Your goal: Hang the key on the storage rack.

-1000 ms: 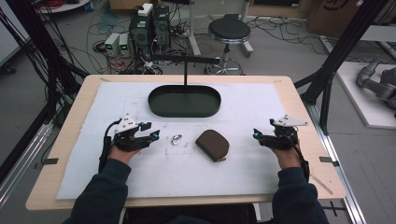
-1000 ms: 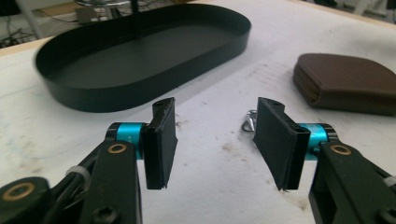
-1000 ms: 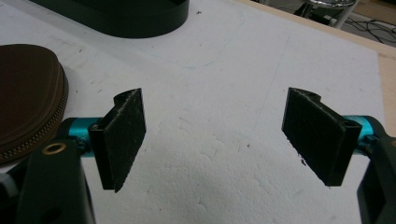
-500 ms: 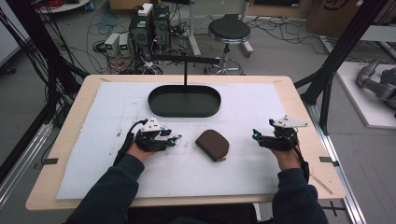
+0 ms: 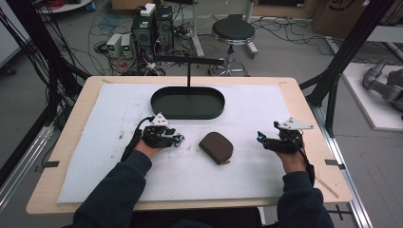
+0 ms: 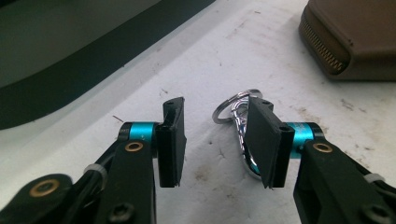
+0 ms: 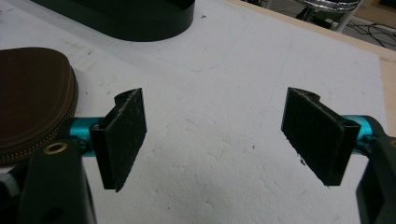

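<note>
The left claw (image 6: 215, 140) hangs low over the white mat (image 5: 266, 109) on the counter (image 5: 304, 99), its jaws partly open and just now closing around a silver carabiner keyring (image 6: 240, 123). The clip lies flat on the mat between the pads, nearer the right one; whether that pad touches it I cannot tell, so nothing is gripped yet. The brown zip pouch (image 5: 216, 147) lies just beside it, and the black oval tray (image 5: 187, 102) farther back. The right claw (image 7: 224, 140) waits wide open and empty. The pick-up has barely begun; lifting and placing remain.
</note>
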A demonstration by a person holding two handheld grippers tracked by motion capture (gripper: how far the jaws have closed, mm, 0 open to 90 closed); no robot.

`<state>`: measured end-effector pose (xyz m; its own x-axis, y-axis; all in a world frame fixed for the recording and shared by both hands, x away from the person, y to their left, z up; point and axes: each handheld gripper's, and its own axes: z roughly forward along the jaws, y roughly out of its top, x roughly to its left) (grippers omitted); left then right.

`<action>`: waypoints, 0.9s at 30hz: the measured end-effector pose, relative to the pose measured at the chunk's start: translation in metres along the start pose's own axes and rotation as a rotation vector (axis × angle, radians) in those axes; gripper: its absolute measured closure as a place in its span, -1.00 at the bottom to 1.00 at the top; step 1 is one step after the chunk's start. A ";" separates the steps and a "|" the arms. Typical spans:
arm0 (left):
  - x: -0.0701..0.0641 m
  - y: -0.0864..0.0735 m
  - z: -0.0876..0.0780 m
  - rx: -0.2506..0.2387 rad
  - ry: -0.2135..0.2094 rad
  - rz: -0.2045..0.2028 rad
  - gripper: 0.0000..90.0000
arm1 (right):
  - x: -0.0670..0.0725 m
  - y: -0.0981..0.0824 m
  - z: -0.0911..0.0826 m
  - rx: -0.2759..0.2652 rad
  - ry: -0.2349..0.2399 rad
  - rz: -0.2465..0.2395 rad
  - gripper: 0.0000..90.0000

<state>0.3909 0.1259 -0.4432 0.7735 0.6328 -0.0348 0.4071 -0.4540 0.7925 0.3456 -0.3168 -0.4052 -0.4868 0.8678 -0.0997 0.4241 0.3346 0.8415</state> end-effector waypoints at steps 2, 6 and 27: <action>-0.002 0.000 0.001 -0.012 -0.031 0.034 0.43 | 0.000 0.000 0.000 -0.002 -0.003 0.000 -0.48; -0.004 0.000 0.003 -0.004 -0.043 0.051 0.53 | 0.001 0.000 -0.001 -0.003 -0.004 0.002 -0.48; 0.003 -0.003 -0.002 0.033 -0.056 0.010 0.81 | 0.001 0.000 0.000 -0.001 -0.003 0.001 -0.48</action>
<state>0.3907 0.1300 -0.4449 0.8029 0.5928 -0.0618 0.4145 -0.4810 0.7726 0.3450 -0.3165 -0.4050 -0.4841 0.8693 -0.1002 0.4237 0.3330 0.8423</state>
